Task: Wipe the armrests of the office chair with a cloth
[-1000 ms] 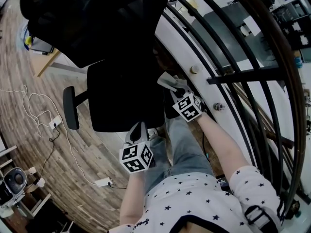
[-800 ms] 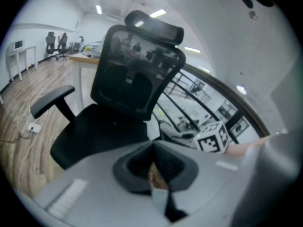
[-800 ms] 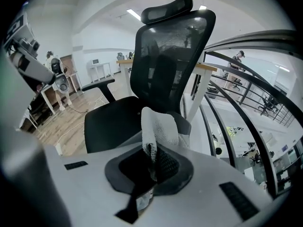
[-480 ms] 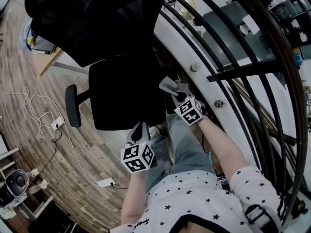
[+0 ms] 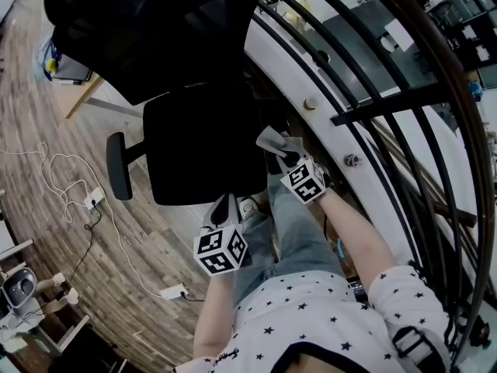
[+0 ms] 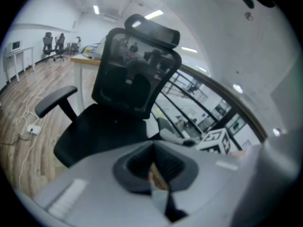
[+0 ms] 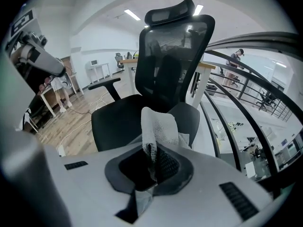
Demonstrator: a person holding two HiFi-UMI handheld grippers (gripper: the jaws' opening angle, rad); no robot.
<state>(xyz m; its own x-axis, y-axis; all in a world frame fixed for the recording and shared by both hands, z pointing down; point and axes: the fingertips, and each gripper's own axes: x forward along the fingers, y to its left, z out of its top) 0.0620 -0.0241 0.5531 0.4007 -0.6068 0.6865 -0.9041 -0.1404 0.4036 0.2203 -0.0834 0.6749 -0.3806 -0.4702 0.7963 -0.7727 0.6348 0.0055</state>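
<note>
A black office chair stands in front of me, its seat (image 5: 203,142) below the mesh backrest (image 5: 151,29). One armrest (image 5: 118,166) sticks out on the seat's far side. My right gripper (image 5: 273,141) is at the seat's near right edge, shut on a pale cloth (image 5: 271,137). In the right gripper view the cloth (image 7: 159,128) stands up from the jaws before the seat (image 7: 124,121) and the armrest (image 7: 105,83). My left gripper (image 5: 225,207) hangs at the seat's front edge, shut with nothing in it. The armrest under the right gripper is hidden.
A curved black railing (image 5: 365,107) runs close along the right. White cables and a power strip (image 5: 92,200) lie on the wooden floor at the left. The person's legs (image 5: 299,224) stand beside the chair. A desk (image 6: 87,63) is behind the backrest.
Both grippers hold almost the same places beside the seat. The right one, with the cloth, has edged slightly along the seat's edge.
</note>
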